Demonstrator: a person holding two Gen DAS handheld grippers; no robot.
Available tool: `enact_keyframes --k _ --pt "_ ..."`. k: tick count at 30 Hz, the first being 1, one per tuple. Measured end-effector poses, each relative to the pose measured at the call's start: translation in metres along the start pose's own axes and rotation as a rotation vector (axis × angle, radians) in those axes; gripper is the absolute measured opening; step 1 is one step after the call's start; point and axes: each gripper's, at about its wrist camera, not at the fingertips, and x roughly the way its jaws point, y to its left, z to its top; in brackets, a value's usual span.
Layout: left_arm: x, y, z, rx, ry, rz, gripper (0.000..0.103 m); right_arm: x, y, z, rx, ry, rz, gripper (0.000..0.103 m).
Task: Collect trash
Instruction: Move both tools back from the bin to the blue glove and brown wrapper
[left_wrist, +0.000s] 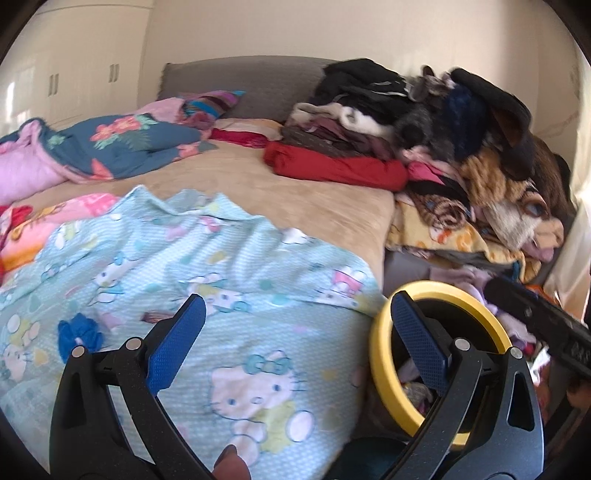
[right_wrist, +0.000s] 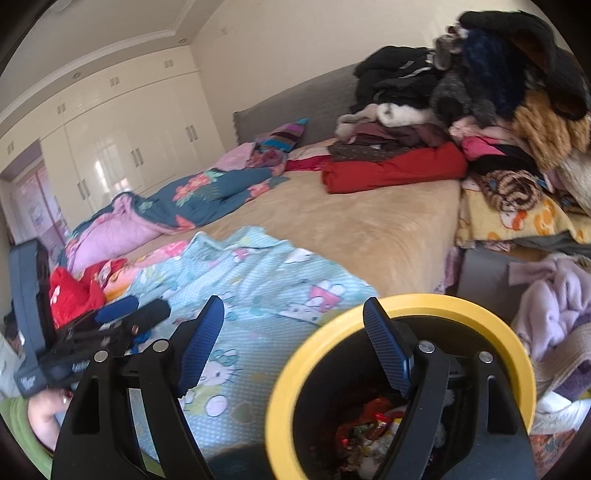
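A bin with a yellow rim stands beside the bed, with red and mixed wrappers at its bottom. My right gripper is open and holds nothing; its right finger hangs over the bin's mouth. My left gripper is also wide open and holds nothing, over the Hello Kitty blanket. The bin shows behind its right finger. On the blanket, left of this gripper, lie a crumpled blue scrap and a small dark wrapper.
A tan bed carries quilts at the left and a tall heap of clothes at the right. The other gripper's finger crosses at the right. A red item lies on the bed's left. White wardrobes stand behind.
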Motion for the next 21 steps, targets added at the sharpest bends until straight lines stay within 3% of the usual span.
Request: enact_keyframes --k 12,21 --pt "-0.006 0.072 0.006 -0.112 -0.023 0.099 0.092 0.047 0.066 -0.004 -0.127 0.075 0.089 0.075" --pt "-0.001 0.140 -0.005 -0.220 0.009 0.213 0.092 0.103 0.115 -0.011 -0.234 0.176 0.154 0.074"
